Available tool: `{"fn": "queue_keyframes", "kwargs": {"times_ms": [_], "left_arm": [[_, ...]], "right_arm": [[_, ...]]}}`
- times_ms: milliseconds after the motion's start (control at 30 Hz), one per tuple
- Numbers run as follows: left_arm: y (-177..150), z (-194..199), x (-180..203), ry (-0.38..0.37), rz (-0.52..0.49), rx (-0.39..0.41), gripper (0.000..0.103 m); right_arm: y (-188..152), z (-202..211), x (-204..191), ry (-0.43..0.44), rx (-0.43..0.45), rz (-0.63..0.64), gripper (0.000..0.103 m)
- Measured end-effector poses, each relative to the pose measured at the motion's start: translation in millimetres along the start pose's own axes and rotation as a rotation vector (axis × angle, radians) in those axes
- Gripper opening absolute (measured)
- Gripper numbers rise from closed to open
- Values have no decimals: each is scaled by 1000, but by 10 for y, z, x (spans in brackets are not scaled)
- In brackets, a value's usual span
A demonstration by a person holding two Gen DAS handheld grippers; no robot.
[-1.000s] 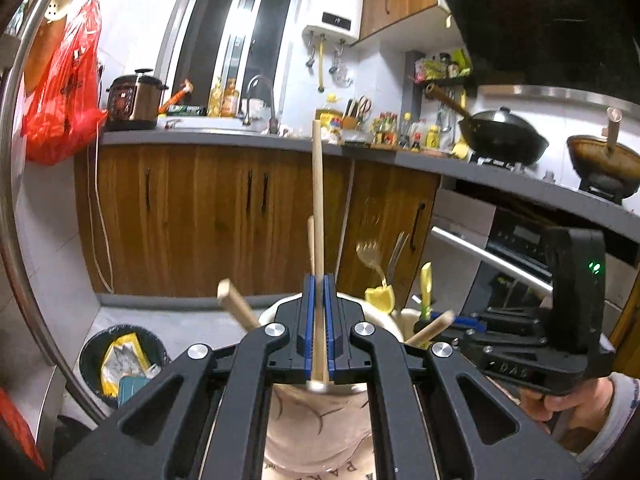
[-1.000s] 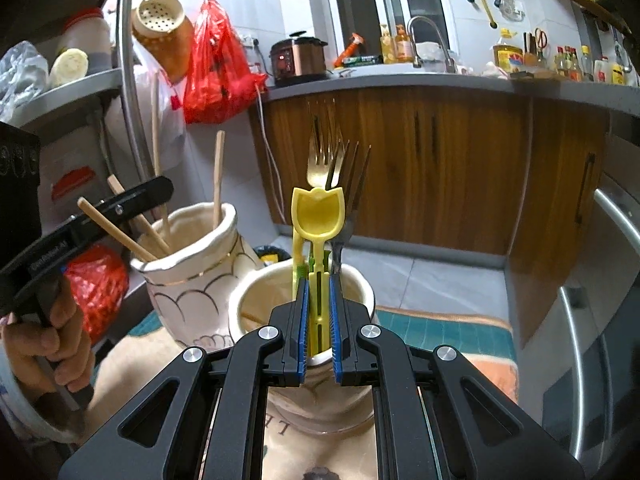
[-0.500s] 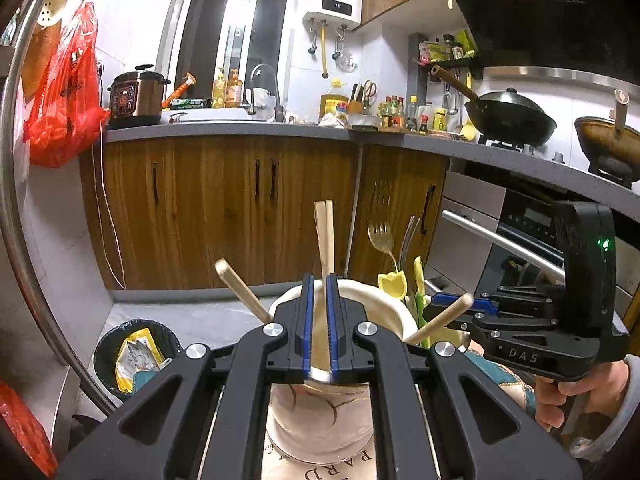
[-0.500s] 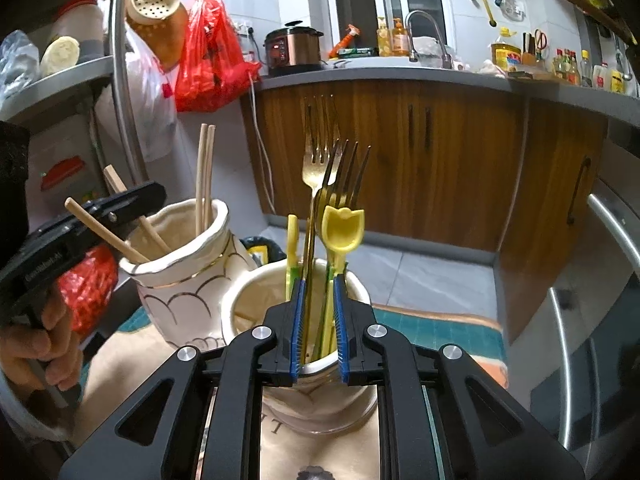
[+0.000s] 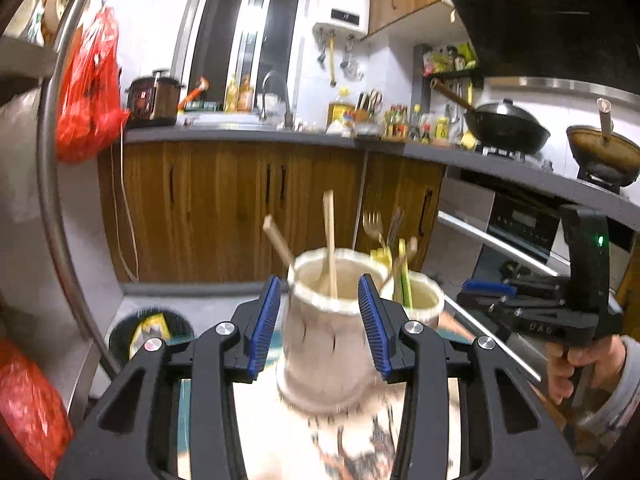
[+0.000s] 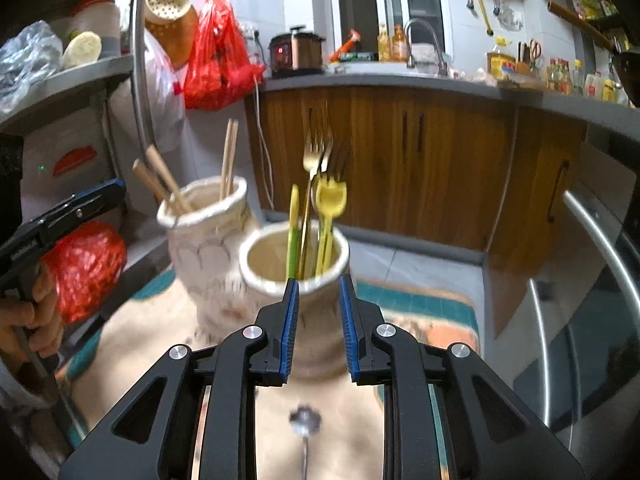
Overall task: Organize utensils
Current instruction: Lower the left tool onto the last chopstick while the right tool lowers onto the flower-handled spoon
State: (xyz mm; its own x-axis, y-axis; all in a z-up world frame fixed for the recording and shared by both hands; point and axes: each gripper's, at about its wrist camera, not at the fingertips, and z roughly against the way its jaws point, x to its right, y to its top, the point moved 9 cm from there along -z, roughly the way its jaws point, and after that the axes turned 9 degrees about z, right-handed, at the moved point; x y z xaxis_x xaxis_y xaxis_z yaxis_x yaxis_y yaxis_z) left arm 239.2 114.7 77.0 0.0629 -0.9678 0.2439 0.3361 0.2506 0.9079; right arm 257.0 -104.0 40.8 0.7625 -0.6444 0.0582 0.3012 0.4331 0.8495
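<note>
A kitchen in evening light: a red plastic bag point(image 5: 86, 88) hangs at ten o'clock beside a steel shelf post, and a dark rice cooker point(image 5: 154, 98) stands on the grey surface point(image 5: 240, 134) above wooden cabinets point(image 5: 224, 208). A faucet point(image 5: 280, 98) rises at twelve o'clock, under a white water heater point(image 5: 342, 0) on the wall. A black wok point(image 5: 506, 128) sits on the stove at two o'clock, near a row of sauce bottles point(image 5: 404, 120). A bin point(image 5: 150, 334) with yellow litter stands on the floor at eight o'clock. A perforated ladle point(image 6: 170, 10) hangs at eleven o'clock in the right wrist view.
</note>
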Motion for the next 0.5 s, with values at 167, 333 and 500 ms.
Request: {"fn": "queue_keyframes", "kwargs": {"times_ms": [167, 333, 500], "left_arm": [[-380, 5, -94, 13, 41, -126, 41], [-814, -76, -48, 13, 43, -271, 41], [-1293, -196, 165, -15, -20, -454, 41]], "right_arm": [[-331, -34, -59, 47, -140, 14, 23], [-693, -115, -223, 88, -286, 48, 23], [-981, -156, -395, 118, -406, 93, 23]]}}
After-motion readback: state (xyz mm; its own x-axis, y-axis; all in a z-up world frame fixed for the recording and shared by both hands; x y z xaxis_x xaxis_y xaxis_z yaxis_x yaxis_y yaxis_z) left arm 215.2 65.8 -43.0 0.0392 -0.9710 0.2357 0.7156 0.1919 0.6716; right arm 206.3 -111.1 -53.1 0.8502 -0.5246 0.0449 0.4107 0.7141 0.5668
